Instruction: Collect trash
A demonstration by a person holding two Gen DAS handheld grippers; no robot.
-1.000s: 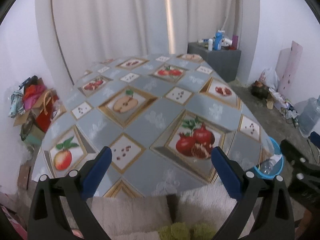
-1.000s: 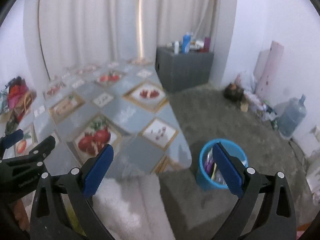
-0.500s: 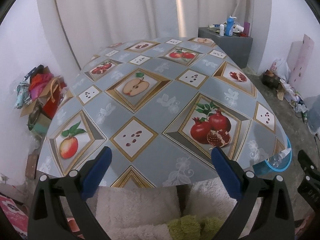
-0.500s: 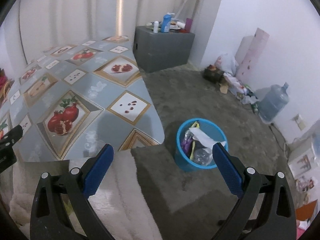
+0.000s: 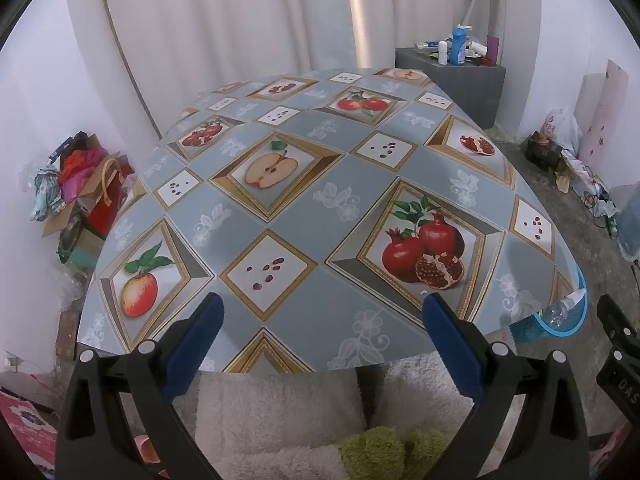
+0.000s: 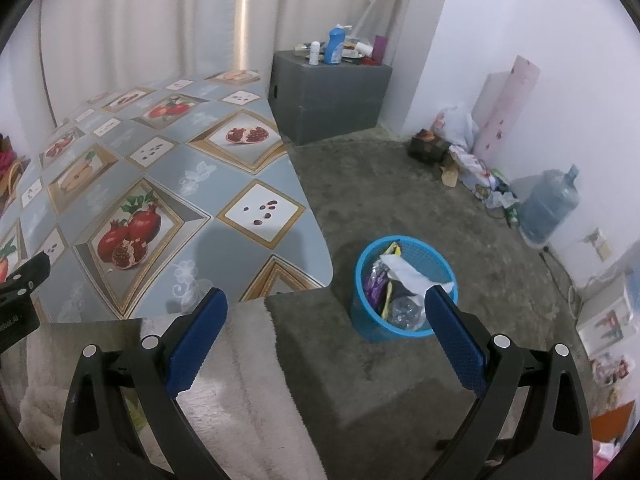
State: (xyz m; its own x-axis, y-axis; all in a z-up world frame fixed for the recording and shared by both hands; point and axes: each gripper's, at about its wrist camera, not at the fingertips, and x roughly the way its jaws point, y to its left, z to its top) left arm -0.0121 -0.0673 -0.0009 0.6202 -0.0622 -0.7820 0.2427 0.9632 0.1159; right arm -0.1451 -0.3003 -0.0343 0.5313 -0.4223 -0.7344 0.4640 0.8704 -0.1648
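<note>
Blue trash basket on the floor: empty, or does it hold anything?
Not empty. The blue trash basket stands upright and holds a clear plastic bottle, crumpled white paper and wrappers.

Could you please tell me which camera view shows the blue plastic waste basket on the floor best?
The right wrist view: the blue plastic waste basket sits whole on the grey floor, with wrappers, white paper and a clear bottle visible inside. The left wrist view catches only part of its rim past the table's edge.
</note>
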